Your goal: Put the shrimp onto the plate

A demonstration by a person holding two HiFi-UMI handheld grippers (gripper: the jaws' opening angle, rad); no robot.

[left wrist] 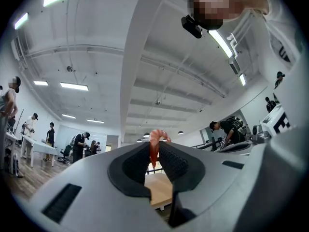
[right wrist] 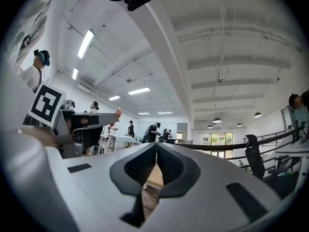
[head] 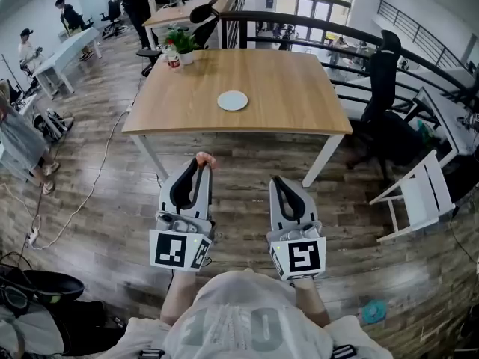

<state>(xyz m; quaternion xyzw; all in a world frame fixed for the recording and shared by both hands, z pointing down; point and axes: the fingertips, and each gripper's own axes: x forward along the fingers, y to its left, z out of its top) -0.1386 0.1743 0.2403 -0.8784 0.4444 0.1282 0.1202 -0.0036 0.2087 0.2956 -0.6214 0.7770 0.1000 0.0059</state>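
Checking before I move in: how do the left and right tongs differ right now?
The left gripper has its tongs shut on the shrimp, whose pink end pokes past the tips; the right gripper has its tongs shut on nothing. The left reaches slightly nearer the table than the right. Both hang over the floor, short of the plate.

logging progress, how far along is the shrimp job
Done: the shrimp is picked up, pinched at the tip of the left gripper. In hand: it is held in the air, short of the wooden table. Left: setting it on the white plate, which sits bare. The right gripper is shut, empty.
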